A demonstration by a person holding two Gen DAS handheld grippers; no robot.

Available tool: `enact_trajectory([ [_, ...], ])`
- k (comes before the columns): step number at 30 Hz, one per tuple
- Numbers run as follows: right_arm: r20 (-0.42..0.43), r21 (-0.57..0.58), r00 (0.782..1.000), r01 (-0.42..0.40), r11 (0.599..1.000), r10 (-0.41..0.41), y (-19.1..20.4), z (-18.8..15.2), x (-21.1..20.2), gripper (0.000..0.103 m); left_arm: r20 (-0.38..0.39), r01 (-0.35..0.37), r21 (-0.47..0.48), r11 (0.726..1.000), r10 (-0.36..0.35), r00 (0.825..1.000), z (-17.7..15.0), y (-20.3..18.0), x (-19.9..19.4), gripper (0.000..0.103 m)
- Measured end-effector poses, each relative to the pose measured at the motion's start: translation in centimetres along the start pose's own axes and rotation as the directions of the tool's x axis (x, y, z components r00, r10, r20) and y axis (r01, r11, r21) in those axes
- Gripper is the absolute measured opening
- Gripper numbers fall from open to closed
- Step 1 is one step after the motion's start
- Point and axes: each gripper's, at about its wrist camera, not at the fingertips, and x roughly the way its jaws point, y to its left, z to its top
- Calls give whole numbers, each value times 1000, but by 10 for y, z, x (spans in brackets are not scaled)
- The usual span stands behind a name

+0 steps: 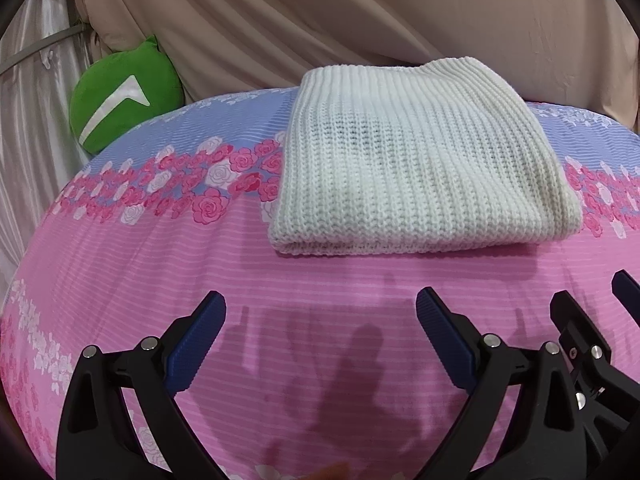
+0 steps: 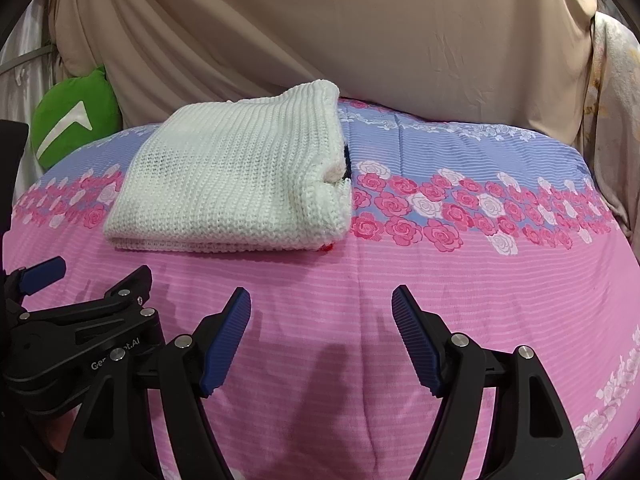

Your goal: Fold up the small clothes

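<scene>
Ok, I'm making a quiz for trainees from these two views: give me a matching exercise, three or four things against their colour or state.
Things:
1. knitted garment
2. cushion
3. left tool
4. bedsheet

States:
A. green, at the back left
B. open, holding nothing
C. white, folded on the bed
D. pink and blue with roses

Pairs: 1-C, 2-A, 3-B, 4-D

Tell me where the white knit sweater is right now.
The white knit sweater lies folded on the pink floral bedspread, ahead of both open grippers and touching neither, with the green cushion off to its left.
</scene>
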Motion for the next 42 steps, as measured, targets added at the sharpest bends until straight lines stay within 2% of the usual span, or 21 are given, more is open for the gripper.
enact_trajectory([
  [12, -2, 1, 1000, -2, 1000, 2, -1, 1, 1, 72, 35, -15, 16, 1000, 14, 999, -1, -3, -3, 94],
  [20, 5, 2, 1000, 2, 1000, -2, 1, 0, -2, 72, 1, 12, -7, 1000, -12, 1000, 0, -1, 1, 94],
  [42, 1, -1, 1000, 6, 1000, -6, 0, 2, -2, 72, -10, 9, -9, 1000, -9, 1000, 0, -2, 1, 94],
])
